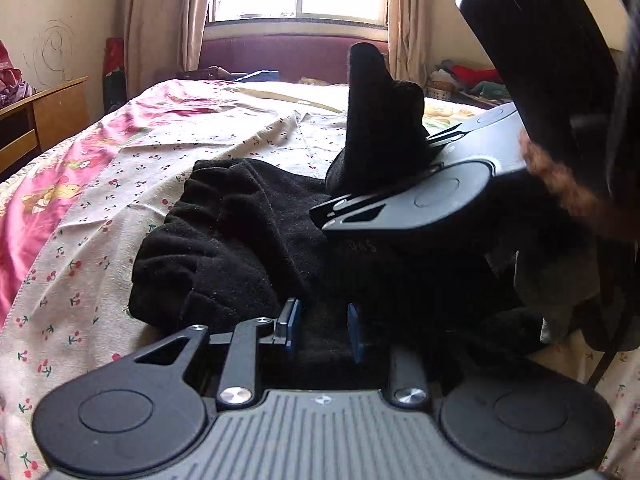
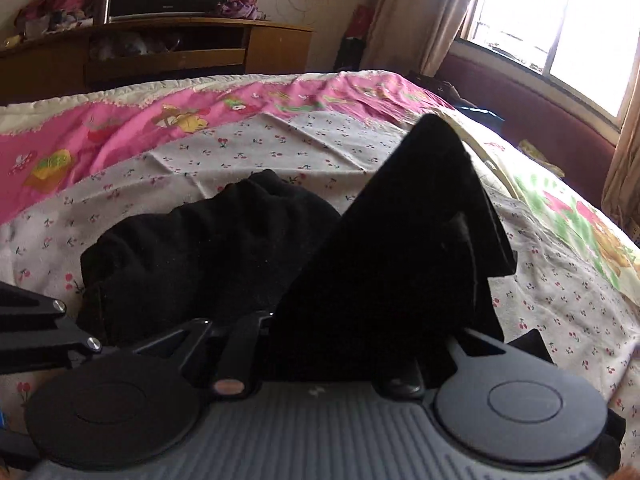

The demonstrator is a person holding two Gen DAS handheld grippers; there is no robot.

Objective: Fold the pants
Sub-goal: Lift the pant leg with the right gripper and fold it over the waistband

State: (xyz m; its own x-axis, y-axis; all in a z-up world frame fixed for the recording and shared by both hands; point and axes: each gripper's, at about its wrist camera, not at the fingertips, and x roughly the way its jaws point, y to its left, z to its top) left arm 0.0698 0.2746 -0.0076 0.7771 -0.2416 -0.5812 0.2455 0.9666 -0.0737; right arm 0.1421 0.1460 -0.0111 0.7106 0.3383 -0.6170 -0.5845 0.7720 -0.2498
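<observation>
The black fleece pants (image 1: 224, 240) lie bunched on the bed with the elastic waistband towards the left. My left gripper (image 1: 325, 330) has its blue pads either side of a fold of the black cloth near the front edge, with a gap between them. My right gripper (image 1: 400, 184) comes in from the right and is shut on a part of the pants that sticks up (image 1: 380, 120). In the right wrist view the pants (image 2: 208, 248) lie ahead, and the held cloth (image 2: 400, 240) rises as a dark peak that hides the fingers.
The bed has a cherry-print sheet (image 1: 132, 184) with a pink quilt (image 1: 36, 208) at the left. A wooden cabinet (image 2: 168, 52) stands past the bed's left side. A maroon headboard (image 1: 288, 56) and window are at the far end. Clothes pile (image 1: 472, 76) at far right.
</observation>
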